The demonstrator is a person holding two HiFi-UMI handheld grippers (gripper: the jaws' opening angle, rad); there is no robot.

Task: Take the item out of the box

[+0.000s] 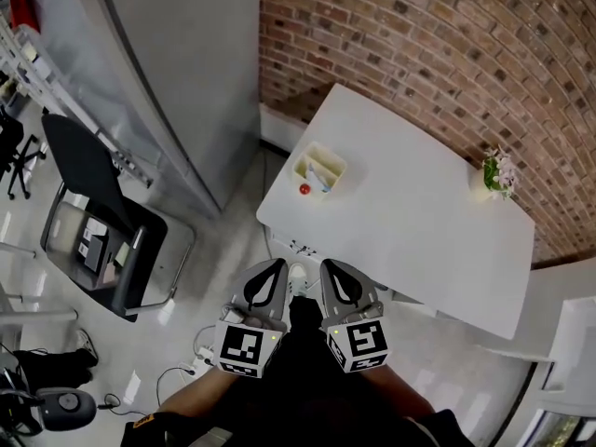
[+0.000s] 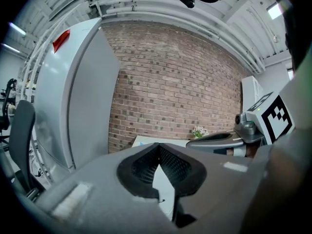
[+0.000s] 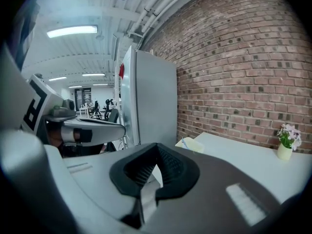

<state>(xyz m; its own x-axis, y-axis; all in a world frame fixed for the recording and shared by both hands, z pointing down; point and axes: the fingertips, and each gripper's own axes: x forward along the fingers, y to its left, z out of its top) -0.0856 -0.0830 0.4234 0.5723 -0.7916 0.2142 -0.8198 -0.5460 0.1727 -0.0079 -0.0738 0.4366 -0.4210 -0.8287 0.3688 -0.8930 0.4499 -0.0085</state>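
Note:
A cream open-topped box (image 1: 319, 170) stands near the left corner of the white table (image 1: 410, 240), with pale items inside and a small red thing (image 1: 304, 189) at its near side. In the right gripper view the box (image 3: 191, 144) shows just past the jaws, far off. My left gripper (image 1: 277, 264) and right gripper (image 1: 328, 265) hang side by side close to my body, short of the table's near edge. Both are shut and hold nothing. The left gripper's jaws (image 2: 158, 146) meet at the tip, as do the right's (image 3: 157, 146).
A small pot of pale flowers (image 1: 496, 173) stands at the table's far right. A tall grey cabinet (image 1: 177, 73) is left of the table, a brick wall (image 1: 419, 35) behind it. A black chair (image 1: 98, 212) and floor cables (image 1: 177, 375) lie to my left.

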